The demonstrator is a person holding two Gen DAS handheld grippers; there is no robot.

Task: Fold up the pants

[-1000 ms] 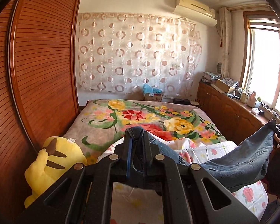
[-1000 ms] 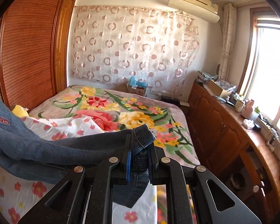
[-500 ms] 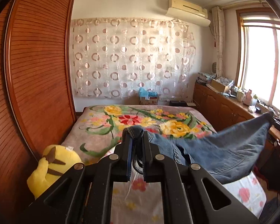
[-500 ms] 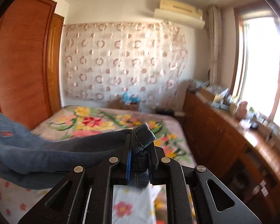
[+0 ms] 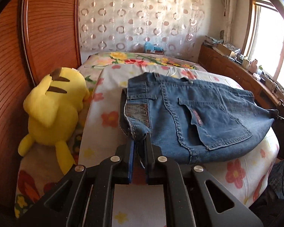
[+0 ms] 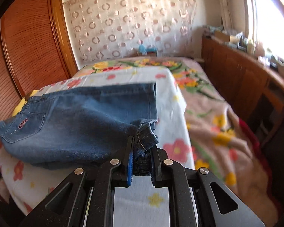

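A pair of blue jeans [image 5: 189, 113] lies spread on the white flowered sheet [image 5: 108, 117] at the near end of the bed, back pockets up. My left gripper [image 5: 139, 141] is shut on the waistband corner near the brown patch. In the right wrist view the jeans [image 6: 81, 121] stretch to the left, and my right gripper [image 6: 142, 145] is shut on a bunched hem corner. Both gripped corners are at the jeans' near edge, just above the sheet [image 6: 172, 98].
A yellow plush toy [image 5: 53, 111] lies left of the jeans against the wooden wardrobe [image 5: 47, 28]. A flowered blanket [image 6: 214, 113] covers the bed's right side. A wooden cabinet [image 6: 242, 75] with clutter runs along the window wall.
Both grippers came down from holding the jeans in the air; the jeans now lie on the sheet. Both views tilted downward toward the bed.
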